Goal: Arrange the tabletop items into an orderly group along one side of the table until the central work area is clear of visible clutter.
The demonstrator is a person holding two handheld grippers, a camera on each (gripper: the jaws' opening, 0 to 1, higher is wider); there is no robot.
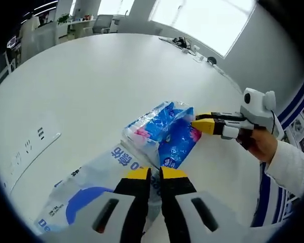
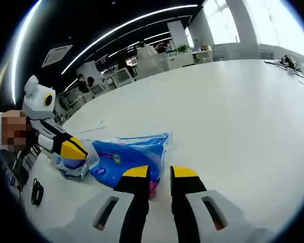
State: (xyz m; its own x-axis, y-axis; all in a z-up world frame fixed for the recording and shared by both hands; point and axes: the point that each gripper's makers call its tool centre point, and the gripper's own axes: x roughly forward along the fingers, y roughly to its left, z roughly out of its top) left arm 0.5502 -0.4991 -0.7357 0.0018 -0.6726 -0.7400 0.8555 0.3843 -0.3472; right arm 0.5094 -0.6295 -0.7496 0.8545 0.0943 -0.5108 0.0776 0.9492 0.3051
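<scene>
while the left gripper (image 1: 155, 173) jaws pinch the clear wrapper (image 1: 91, 190), the right gripper (image 1: 202, 123) jaws pinch the blue tissue pack (image 1: 167, 132).

A smooth, white table (image 1: 91, 76) with a faint sheen reflects window light across its broad top. On it lies a tissue pack (image 1: 167, 131) wrapped in glossy, crinkled blue-and-white plastic film that catches highlights along its folds; the same film looks shiny and creased in the right gripper view (image 2: 129, 157). Toward the near edge, a larger bag (image 1: 86, 187) of translucent, wrinkled plastic carries blue print. The left gripper (image 1: 155, 174) and right gripper (image 1: 198, 123) show matt white and black plastic bodies with smooth yellow tips. A white cloth sleeve (image 1: 294, 167) looks soft and matt.
</scene>
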